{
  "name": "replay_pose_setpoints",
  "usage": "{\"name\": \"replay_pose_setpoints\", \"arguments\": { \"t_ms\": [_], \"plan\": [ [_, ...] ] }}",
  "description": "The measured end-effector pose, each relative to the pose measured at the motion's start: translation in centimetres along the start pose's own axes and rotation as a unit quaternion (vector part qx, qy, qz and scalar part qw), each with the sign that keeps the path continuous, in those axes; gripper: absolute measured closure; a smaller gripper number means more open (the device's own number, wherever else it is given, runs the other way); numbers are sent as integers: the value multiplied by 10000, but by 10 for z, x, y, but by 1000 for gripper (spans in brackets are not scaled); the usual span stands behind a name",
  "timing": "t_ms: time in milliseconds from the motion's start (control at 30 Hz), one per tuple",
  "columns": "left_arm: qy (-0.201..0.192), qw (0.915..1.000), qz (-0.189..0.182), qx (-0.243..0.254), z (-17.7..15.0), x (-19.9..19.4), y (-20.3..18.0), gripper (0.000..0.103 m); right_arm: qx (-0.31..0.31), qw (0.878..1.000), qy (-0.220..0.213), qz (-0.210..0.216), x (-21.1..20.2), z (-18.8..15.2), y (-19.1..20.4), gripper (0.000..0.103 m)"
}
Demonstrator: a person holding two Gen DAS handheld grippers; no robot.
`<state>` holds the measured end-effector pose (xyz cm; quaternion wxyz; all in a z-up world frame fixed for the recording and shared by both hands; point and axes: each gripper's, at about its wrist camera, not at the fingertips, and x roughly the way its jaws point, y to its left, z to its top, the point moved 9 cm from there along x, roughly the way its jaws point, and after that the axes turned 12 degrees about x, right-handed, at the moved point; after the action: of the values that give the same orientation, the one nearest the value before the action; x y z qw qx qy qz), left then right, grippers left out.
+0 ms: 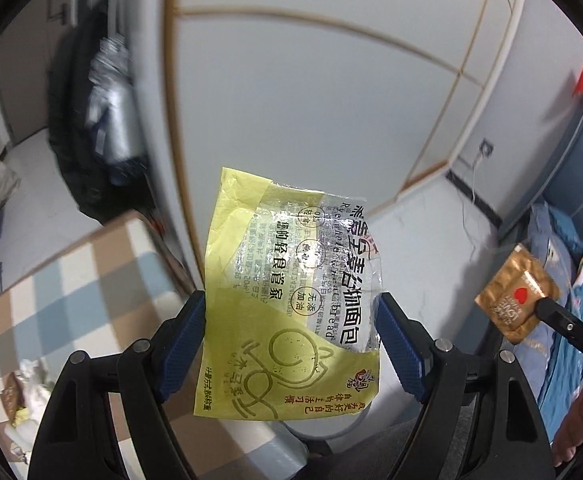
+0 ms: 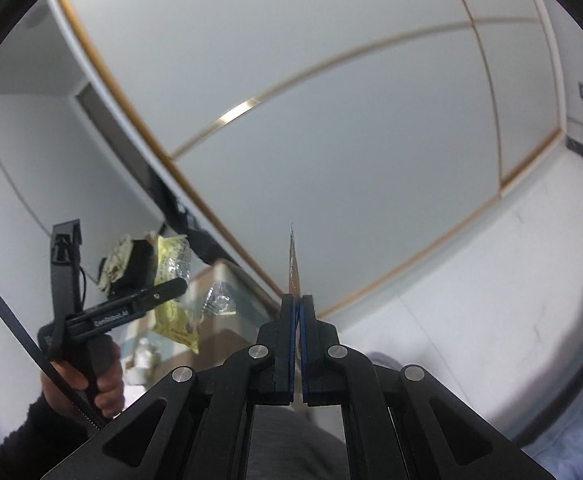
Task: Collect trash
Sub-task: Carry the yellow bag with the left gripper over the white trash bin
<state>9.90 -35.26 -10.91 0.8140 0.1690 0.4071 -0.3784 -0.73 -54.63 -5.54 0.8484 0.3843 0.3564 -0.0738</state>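
A yellow and clear bread wrapper (image 1: pixel 287 300) with Chinese print hangs between the fingers of my left gripper (image 1: pixel 291 312), which sit apart on either side of it; it falls over a round grey bin (image 1: pixel 331 424) seen below. The wrapper also shows in the right wrist view (image 2: pixel 173 292), beside the left gripper (image 2: pixel 147 296). My right gripper (image 2: pixel 297 300) is shut on a thin brown-gold sachet (image 2: pixel 293 264), seen edge-on. In the left wrist view that sachet (image 1: pixel 515 296) shows its face with a red heart, held by the right gripper (image 1: pixel 547 308).
A table with a checked cloth (image 1: pixel 75 300) lies at left, with crumpled wrappers (image 1: pixel 23 396) on it. A silver foil wrapper (image 2: pixel 219 298) lies on the table. Dark clothes (image 1: pixel 95 120) hang by a white wardrobe (image 1: pixel 311 80). A bed with blue bedding (image 1: pixel 563 264) is at right.
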Motion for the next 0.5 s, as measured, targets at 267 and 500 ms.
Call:
{"name": "replay_pose_setpoints", "arguments": {
  "t_ms": [267, 500],
  "plan": [
    [806, 9966, -118, 128, -19, 55, -16, 23, 523, 9951, 810, -241, 76, -23, -56, 102],
    [1145, 9932, -183, 146, -27, 84, -28, 23, 740, 9819, 1701, -371, 144, -67, -85, 102]
  ]
}}
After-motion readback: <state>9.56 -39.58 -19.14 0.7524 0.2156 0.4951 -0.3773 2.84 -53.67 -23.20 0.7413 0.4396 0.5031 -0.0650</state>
